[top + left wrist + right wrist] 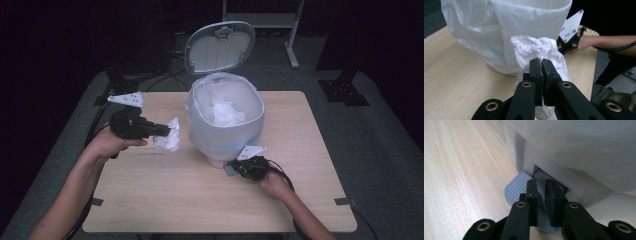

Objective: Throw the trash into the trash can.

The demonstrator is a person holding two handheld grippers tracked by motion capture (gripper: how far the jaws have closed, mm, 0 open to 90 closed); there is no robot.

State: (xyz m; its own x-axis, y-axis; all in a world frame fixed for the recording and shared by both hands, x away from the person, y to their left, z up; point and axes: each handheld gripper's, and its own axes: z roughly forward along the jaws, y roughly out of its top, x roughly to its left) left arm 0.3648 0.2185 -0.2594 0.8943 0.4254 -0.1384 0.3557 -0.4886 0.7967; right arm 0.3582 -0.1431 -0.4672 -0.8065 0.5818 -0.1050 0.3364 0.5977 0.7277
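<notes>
A white pedal bin (225,135) lined with a thin white bag (524,22) stands mid-table, its lid (220,46) raised. Crumpled white paper (227,112) lies inside. My left gripper (167,131) hovers just left of the bin, shut on a crumpled white paper wad (170,139); in the left gripper view the wad (536,47) bulges above the jaws of that gripper (541,62). My right gripper (235,167) sits low at the bin's front base. In the right gripper view this gripper (541,185) rests on the grey ribbed pedal (516,187), its jaws nearly together with nothing between them.
The bin stands on a light wooden table (175,200). Bare wood spreads in front of the bin and to both sides. Beyond the table are dark floor, cables and a metal frame (290,30). The right hand and its gripper (567,42) show beside the bin in the left gripper view.
</notes>
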